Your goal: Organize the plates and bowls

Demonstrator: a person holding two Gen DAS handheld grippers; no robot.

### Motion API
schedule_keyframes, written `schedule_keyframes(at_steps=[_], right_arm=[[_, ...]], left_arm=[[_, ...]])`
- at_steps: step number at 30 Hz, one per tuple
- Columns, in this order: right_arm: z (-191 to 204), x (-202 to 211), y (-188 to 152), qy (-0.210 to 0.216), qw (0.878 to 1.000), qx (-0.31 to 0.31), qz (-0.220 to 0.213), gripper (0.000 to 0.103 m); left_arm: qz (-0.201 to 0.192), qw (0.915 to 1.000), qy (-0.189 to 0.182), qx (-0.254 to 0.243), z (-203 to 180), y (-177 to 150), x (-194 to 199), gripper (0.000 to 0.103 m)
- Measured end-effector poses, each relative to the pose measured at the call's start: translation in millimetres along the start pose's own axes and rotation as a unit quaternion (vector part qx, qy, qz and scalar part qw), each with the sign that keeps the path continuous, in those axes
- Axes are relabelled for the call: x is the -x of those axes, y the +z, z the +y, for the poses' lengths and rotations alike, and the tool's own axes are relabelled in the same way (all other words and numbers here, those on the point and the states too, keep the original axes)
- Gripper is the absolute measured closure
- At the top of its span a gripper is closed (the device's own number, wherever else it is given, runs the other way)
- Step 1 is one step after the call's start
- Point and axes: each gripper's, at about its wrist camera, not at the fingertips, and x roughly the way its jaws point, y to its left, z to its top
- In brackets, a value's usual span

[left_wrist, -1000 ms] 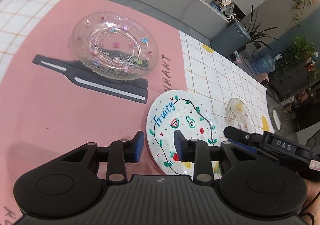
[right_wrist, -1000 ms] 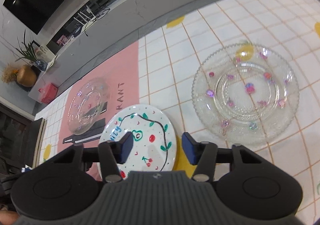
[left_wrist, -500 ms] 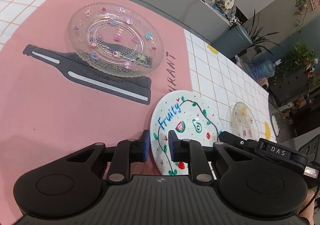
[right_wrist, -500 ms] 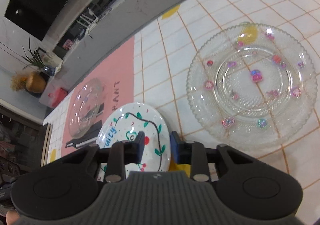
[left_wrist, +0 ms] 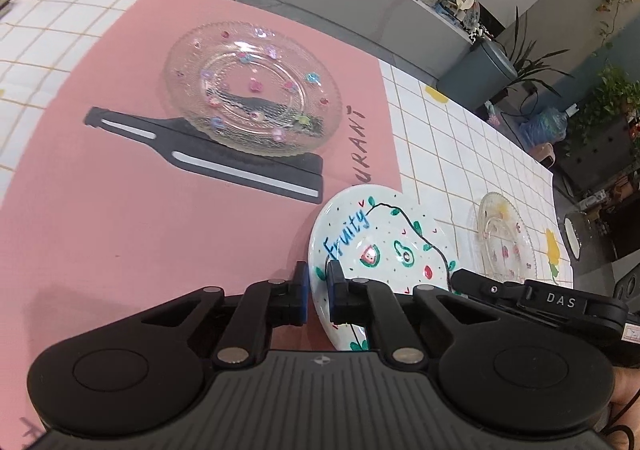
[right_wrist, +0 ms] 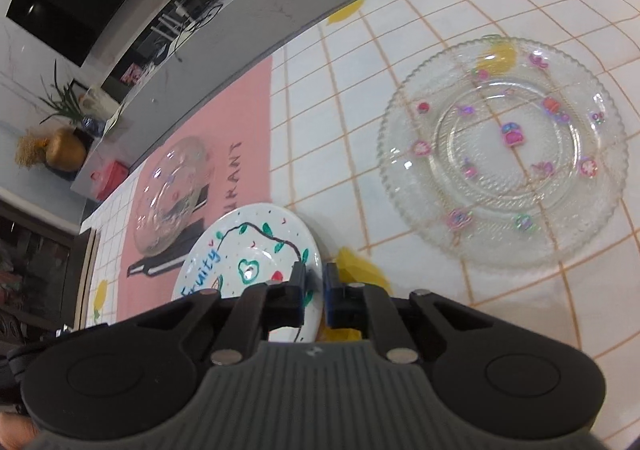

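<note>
The left gripper [left_wrist: 317, 292] was seen clamped on the near left rim of a white plate [left_wrist: 380, 250] painted with fruit and the word "Fruity", which was tilted off the table [left_wrist: 460, 154]. The right gripper [left_wrist: 460, 280] was seen at the plate's near right rim, its fingertips hidden. A clear glass plate [left_wrist: 254, 88] was set on the pink mat [left_wrist: 120, 210], over a printed bottle shape [left_wrist: 208, 158]. A second glass plate [left_wrist: 502, 238] was set near the table's right edge.

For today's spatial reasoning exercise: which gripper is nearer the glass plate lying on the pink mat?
Left. The left gripper grips the white Fruity plate on the rim facing that glass plate; the right gripper grips the opposite rim, farther away.
</note>
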Motion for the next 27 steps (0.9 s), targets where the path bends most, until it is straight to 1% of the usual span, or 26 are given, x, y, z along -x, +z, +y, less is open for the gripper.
schedule_keyframes(at_steps=[4, 9, 12, 16, 21, 27], right_arm=[[9, 7, -8, 0.000, 1.000, 0.014, 0.013, 0.096], [6, 13, -18, -0.002, 0.999, 0.015, 0.029, 0.096], [4, 12, -22, -0.006, 0.999, 0.015, 0.036, 0.095], [2, 6, -28, -0.016, 0.999, 0.015, 0.047, 0.094], [5, 7, -31, -0.025, 0.998, 0.023, 0.049, 0.094], [9, 6, -29, -0.037, 0.998, 0.019, 0.055, 0.093]], left_arm=[[0.004, 0.9999, 0.008, -0.011, 1, -7, 12, 0.093], [0.017, 0.9997, 0.003, -0.019, 1, -21, 20, 0.093], [0.024, 0.9994, 0.003, -0.026, 0, -24, 19, 0.093], [0.040, 0.9988, 0.013, -0.024, 1, -28, 11, 0.092], [0.033, 0.9984, 0.019, -0.043, -2, -35, 12, 0.091], [0.034, 0.9986, 0.015, -0.038, 0, -34, 12, 0.091]])
